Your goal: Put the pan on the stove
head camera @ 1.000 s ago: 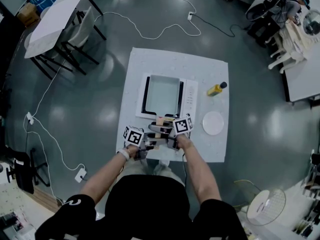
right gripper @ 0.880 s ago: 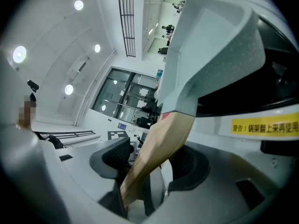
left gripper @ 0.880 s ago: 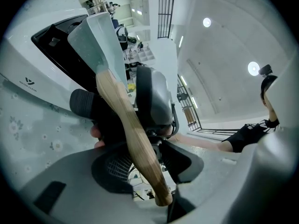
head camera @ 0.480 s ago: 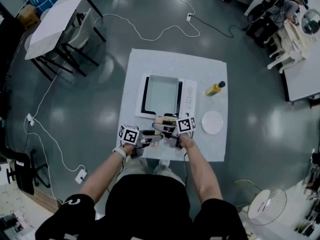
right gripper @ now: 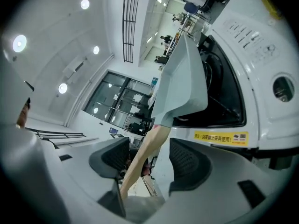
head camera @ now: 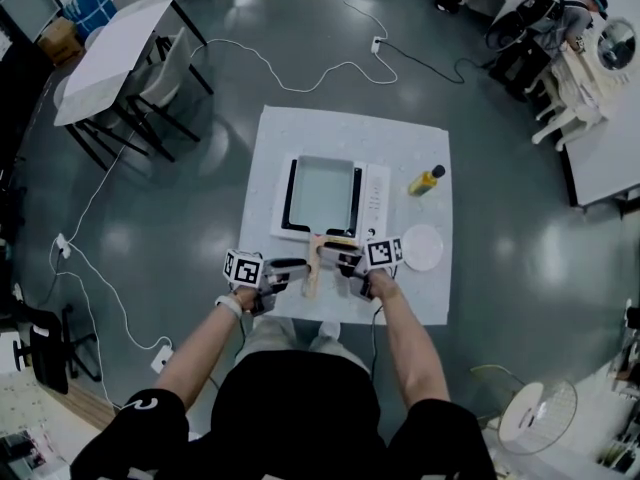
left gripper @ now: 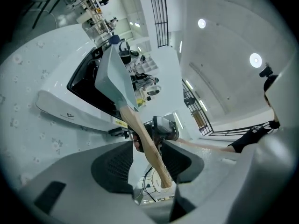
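Note:
A square grey pan (head camera: 322, 190) sits on the white tabletop stove (head camera: 376, 196), its wooden handle (head camera: 313, 268) pointing toward me. My left gripper (head camera: 285, 266) is just left of the handle and my right gripper (head camera: 350, 262) just right of it, both aimed at it from opposite sides. Both jaws have just been opening and stand open, with no pad pressing on the wood. In the left gripper view the handle (left gripper: 140, 134) runs across the gap of the left gripper (left gripper: 147, 164). In the right gripper view the handle (right gripper: 147, 148) lies between the pads of the right gripper (right gripper: 149, 157).
The stove stands on a white-clothed table (head camera: 290, 128). A yellow bottle (head camera: 427, 180) and a white plate (head camera: 423, 247) lie to the stove's right. A white cable (head camera: 300, 68) trails on the grey floor beyond; another table with chairs (head camera: 110, 43) is far left.
Both grippers have drawn apart from the handle, the left one to the left and the right one to the right. The pan has stayed on the stove.

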`<action>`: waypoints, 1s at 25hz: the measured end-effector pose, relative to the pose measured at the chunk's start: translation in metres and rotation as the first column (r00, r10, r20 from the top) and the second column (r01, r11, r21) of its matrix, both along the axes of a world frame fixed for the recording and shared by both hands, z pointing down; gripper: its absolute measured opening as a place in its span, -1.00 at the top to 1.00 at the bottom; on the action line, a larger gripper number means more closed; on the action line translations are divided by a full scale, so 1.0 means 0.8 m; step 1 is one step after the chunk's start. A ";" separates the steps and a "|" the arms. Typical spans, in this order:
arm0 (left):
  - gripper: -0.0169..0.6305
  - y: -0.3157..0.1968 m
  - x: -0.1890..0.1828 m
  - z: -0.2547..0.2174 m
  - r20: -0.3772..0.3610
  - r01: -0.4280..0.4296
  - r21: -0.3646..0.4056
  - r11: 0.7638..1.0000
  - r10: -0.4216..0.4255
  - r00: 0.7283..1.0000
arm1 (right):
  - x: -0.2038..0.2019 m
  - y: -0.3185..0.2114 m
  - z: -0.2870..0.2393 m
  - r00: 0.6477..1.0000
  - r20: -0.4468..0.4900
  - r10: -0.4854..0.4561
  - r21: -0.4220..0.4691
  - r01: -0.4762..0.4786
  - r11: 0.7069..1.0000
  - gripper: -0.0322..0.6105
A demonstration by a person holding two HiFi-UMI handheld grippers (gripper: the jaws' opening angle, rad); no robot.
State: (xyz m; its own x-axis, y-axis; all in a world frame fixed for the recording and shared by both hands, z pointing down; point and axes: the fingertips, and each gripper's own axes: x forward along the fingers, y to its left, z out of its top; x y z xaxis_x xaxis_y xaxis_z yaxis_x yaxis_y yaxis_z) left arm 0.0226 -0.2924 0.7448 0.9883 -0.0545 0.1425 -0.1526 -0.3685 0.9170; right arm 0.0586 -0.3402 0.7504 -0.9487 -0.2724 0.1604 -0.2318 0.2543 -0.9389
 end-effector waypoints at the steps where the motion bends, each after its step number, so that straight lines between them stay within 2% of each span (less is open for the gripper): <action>1: 0.41 -0.003 -0.005 -0.001 0.008 0.011 0.009 1.000 -0.011 1.000 | 0.003 0.001 -0.002 1.000 0.000 0.004 0.004 -0.004 1.000 0.15; 8: 0.41 -0.024 -0.038 -0.017 0.059 0.115 0.071 0.991 -0.119 0.991 | 0.032 0.004 -0.013 0.996 -0.077 0.048 0.047 -0.044 0.998 0.15; 12: 0.42 -0.036 -0.057 -0.032 0.079 0.189 0.112 0.975 -0.199 0.977 | 0.048 0.005 -0.027 0.990 -0.127 0.061 0.106 -0.048 0.993 0.15; 15: 0.43 -0.046 -0.064 -0.056 0.072 0.216 0.175 0.960 -0.232 0.970 | 0.058 0.001 -0.045 0.980 -0.178 0.089 0.165 -0.060 0.984 0.19; 20: 0.46 -0.057 -0.072 -0.099 0.068 0.266 0.259 0.929 -0.293 0.954 | 0.074 -0.003 -0.086 0.956 -0.260 0.138 0.286 -0.060 0.956 0.31; 25: 0.56 -0.067 -0.081 -0.145 0.045 0.316 0.378 0.870 -0.358 0.933 | 0.091 -0.006 -0.121 0.923 -0.324 0.207 0.395 -0.066 0.916 0.41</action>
State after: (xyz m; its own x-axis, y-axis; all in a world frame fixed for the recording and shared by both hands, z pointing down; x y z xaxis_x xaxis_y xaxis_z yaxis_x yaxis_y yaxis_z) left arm -0.0421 -0.3464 0.6286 0.8797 -0.4494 0.1554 -0.4183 -0.5761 0.7023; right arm 0.1316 -0.3449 0.6536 -0.7970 -0.5009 0.3375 -0.5864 0.5075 -0.6313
